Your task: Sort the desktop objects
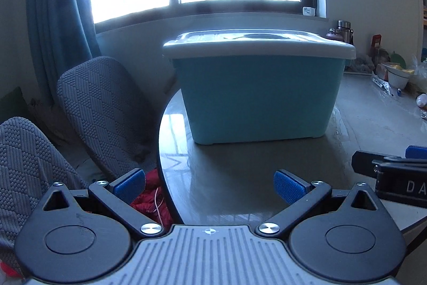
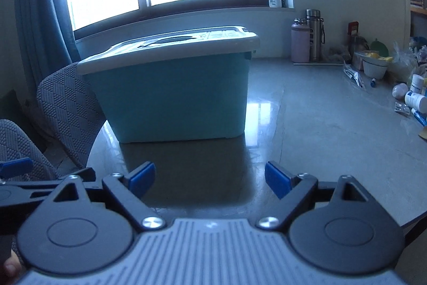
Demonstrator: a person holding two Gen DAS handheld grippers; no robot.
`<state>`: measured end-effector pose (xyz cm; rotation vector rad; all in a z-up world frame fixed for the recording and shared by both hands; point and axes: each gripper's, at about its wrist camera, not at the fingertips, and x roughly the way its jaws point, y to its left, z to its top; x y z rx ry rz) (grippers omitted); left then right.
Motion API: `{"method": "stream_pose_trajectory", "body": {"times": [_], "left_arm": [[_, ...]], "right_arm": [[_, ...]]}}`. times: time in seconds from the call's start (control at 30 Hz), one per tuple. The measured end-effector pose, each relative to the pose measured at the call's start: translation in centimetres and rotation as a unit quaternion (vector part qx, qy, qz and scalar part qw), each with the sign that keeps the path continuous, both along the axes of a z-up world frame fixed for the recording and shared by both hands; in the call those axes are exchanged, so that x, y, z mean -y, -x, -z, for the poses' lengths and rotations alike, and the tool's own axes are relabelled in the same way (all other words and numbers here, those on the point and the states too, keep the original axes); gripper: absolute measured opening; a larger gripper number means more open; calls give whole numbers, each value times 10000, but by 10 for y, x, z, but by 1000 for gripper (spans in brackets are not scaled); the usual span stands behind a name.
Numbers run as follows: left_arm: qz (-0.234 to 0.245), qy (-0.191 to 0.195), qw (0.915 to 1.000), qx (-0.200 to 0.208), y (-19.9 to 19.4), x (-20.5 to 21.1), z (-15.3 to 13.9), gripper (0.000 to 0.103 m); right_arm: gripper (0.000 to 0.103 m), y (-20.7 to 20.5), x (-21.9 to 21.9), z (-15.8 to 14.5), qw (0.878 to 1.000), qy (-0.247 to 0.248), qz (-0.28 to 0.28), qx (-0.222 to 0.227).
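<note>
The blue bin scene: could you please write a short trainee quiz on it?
1. True or false: the bin has its lid on.
2. What stands by the wall right of the bin? A) bottles B) a lamp C) a kettle
3. Fill in: both the left hand-held gripper and the right hand-held gripper are ____, holding nothing.

Key: 1 true; 2 A; 3 open.
</note>
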<state>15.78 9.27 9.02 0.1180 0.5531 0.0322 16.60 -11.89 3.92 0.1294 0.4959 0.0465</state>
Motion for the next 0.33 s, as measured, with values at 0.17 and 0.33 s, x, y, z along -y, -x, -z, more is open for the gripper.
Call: {"method": "stream_pose_trajectory", "body": {"times": [0.17,0.33], "left_arm": [[-49,-33,10000,10,-4,-1,-2,103],[-15,78,10000,15,-2,0,-2,103]], "right_arm": [[89,1,-1,1,10000,4,-24,-3],[89,0,2,1,10000,-38,-56,-29]]}}
